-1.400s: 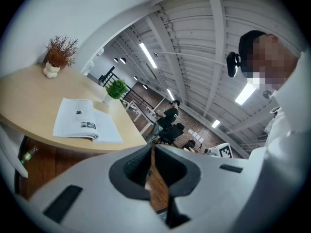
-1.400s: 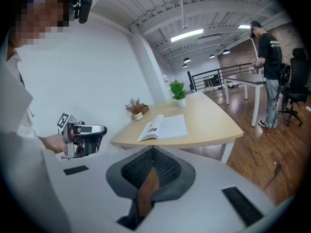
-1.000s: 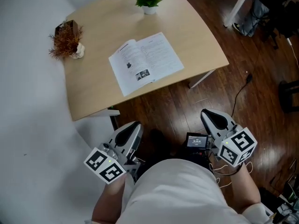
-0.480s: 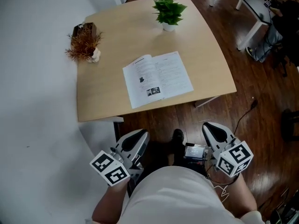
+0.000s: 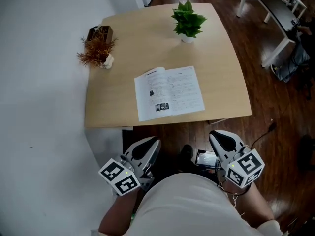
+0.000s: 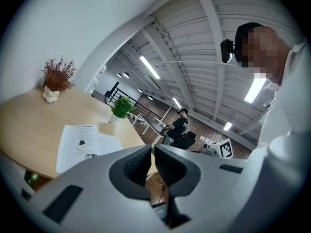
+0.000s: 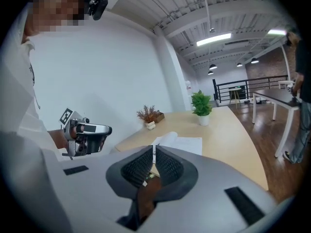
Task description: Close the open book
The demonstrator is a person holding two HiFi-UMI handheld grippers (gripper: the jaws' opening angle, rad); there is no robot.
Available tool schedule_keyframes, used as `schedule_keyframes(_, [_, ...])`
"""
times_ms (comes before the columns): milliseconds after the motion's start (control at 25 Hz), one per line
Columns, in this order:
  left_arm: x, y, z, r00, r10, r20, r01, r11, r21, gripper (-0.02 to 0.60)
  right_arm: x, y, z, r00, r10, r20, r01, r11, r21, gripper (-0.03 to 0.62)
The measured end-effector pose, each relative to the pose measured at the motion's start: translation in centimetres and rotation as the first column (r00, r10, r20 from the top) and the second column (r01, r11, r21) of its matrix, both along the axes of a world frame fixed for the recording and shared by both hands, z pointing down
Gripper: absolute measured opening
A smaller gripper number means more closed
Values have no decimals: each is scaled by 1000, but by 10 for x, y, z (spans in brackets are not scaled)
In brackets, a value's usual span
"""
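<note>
open book (image 5: 170,92) flat by near edge of table (image 5: 221,58), within easy reach. left hand-held gripper (image 5: 151,144), right hand-held gripper (image 5: 216,136) clenched, empty, short of table.

Head view: from high above, steeply down onto the wooden table (image 5: 113,107). Gripper views: low, near level, toward that table from its near edge. Shared by all three: open book (image 5: 169,92), green potted plant (image 5: 188,22).
</note>
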State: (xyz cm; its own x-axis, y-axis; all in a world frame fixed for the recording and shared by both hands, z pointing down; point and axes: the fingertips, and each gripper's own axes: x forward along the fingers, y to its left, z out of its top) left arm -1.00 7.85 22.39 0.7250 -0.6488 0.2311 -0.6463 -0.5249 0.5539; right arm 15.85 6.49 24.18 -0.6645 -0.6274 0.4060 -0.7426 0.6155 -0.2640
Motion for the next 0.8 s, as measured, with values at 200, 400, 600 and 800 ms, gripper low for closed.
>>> schedule_keyframes(200, [-6,-5,5,1000,-29,-3,29,999,-22,-2,-2,-9,5,1000,-18,-7,18,1000,-18,2])
schedule_keyframes(400, [-21,-15,6,1000,-4,2,4,1000,-21,-2,-16,-18,5,1000,-8,-26,7,1000,-11,2])
schedule_keyframes(600, [-43,-29,12,1000,-7,6,7,1000,-22,-2,-35,-29,2,997,-14,-71,16,1000,22,2])
schedule_keyframes(800, [-59,-35,23,1000,-16,3,16,999,-35,-2,-54,-39,3,995,-28,-96,31,999,34,2])
